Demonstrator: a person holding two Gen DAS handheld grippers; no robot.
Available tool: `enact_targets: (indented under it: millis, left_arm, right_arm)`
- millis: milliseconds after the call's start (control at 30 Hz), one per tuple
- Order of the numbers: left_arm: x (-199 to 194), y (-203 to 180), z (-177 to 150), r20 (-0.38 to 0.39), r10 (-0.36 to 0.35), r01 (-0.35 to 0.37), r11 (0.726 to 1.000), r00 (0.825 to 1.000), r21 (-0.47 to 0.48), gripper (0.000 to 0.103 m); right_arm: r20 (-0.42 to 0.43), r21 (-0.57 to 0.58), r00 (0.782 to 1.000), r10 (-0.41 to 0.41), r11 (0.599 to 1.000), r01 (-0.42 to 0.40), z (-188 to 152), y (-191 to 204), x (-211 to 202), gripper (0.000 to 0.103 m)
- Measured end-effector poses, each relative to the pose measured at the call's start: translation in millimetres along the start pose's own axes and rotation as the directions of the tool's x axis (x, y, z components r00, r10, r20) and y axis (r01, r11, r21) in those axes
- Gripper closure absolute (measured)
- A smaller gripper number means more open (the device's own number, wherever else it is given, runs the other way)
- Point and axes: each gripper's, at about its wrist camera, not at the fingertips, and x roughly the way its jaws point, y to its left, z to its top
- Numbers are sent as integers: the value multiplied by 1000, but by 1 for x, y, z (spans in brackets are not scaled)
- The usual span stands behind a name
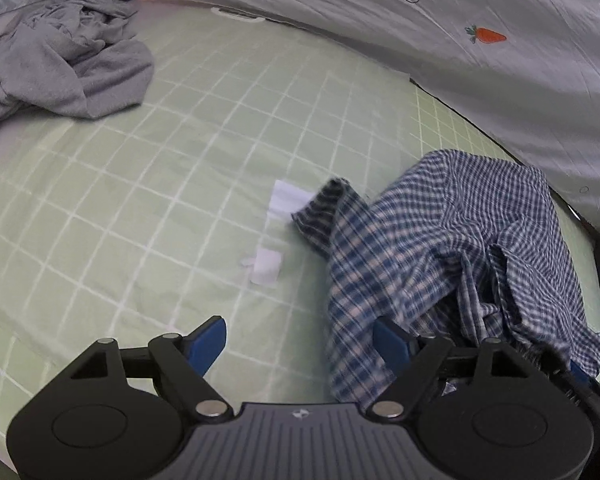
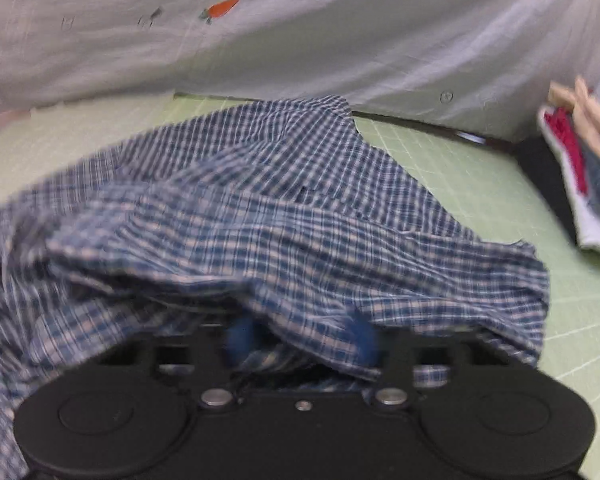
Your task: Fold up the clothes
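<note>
On the green checked bedsheet (image 1: 180,168), the crumpled blue plaid shirt (image 1: 452,240) lies heaped right of the left gripper (image 1: 300,340), whose fingers are spread apart and empty. The right gripper (image 2: 300,340) is nearer; cloth drapes its blurred blue fingers (image 2: 240,340), so their grip cannot be told.
</note>
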Motion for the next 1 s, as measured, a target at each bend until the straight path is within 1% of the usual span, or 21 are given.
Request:
enact_targets:
  millis: [33,67,100,167,233,300,333,400,433,467,500,533,567,633,700,733,767,833,900,1000]
  left_arm:
    - [0,-3,-2,5,0,0,1000,1000,-16,22]
    - [-1,-7,-4,14,2,-2,999,1000,-34,22]
    - [-3,-12,-6,27,7,-6,999,1000,-50,22]
    - [-6,-20,-10,55,19,-14,997,998,-82,22]
    - [-9,-32,-14,85,40,-32,995,996,-97,22]
    - [-10,-42,-17,109,67,-57,994,992,-98,22]
    - [-9,-47,-18,118,87,-76,992,989,-98,22]
    - [-6,-54,-19,127,128,-115,988,984,-101,22]
    - [-6,-57,-18,132,148,-135,986,980,-98,22]
    - [-6,-60,-17,139,165,-154,984,976,-90,22]
    - [-6,-62,-15,146,181,-170,982,973,-83,22]
    - [-6,-63,-12,152,192,-182,980,969,-76,22]
    - [-6,-64,-9,159,199,-190,979,967,-71,22]
    - [-6,-65,-1,170,195,-185,980,966,-73,22]
    - [-5,-64,8,178,189,-179,981,966,-74,22]
    - [-4,-65,13,182,185,-176,982,966,-64,22]
    - [-2,-66,19,185,176,-170,984,967,-48,23]
    - [4,-69,31,182,142,-146,989,973,10,25]
    - [13,-71,46,163,93,-109,990,982,88,30]
    - [32,-80,65,113,38,-62,975,993,213,31]
  right_arm:
    - [5,32,1000,19,999,-19,1,-8,-1,85]
    - [21,52,1000,19,998,-20,2,-18,-4,96]
    - [38,70,999,17,997,-20,4,-29,-7,97]
    - [73,145,997,-27,989,16,6,-65,-14,99]
    - [97,237,992,-78,970,53,8,-106,-23,100]
    - [95,326,980,-172,936,133,6,-158,-28,100]
    - [86,352,971,-222,919,179,3,-179,-29,100]
    - [30,404,943,-332,867,292,-3,-228,-26,100]
    - [-15,418,925,-380,838,351,-6,-249,-24,99]
    - [-62,428,903,-426,806,409,-9,-270,-22,95]
    - [-103,419,890,-443,792,443,-12,-283,-19,93]
    - [-143,408,877,-458,780,474,-14,-297,-17,83]
    - [-165,403,872,-461,776,486,-17,-304,-16,63]
    - [-169,441,889,-425,774,454,-22,-306,-17,46]
    - [-169,480,906,-387,771,419,-27,-307,-17,39]
    - [-172,522,921,-350,760,386,-29,-305,-16,31]
    - [-166,592,940,-297,733,335,-34,-303,-16,29]
    - [-143,703,967,-211,666,249,-43,-296,-12,28]
    - [-153,729,973,-173,645,230,-46,-285,-6,28]
    - [-154,697,973,-170,680,229,-43,-259,-2,28]
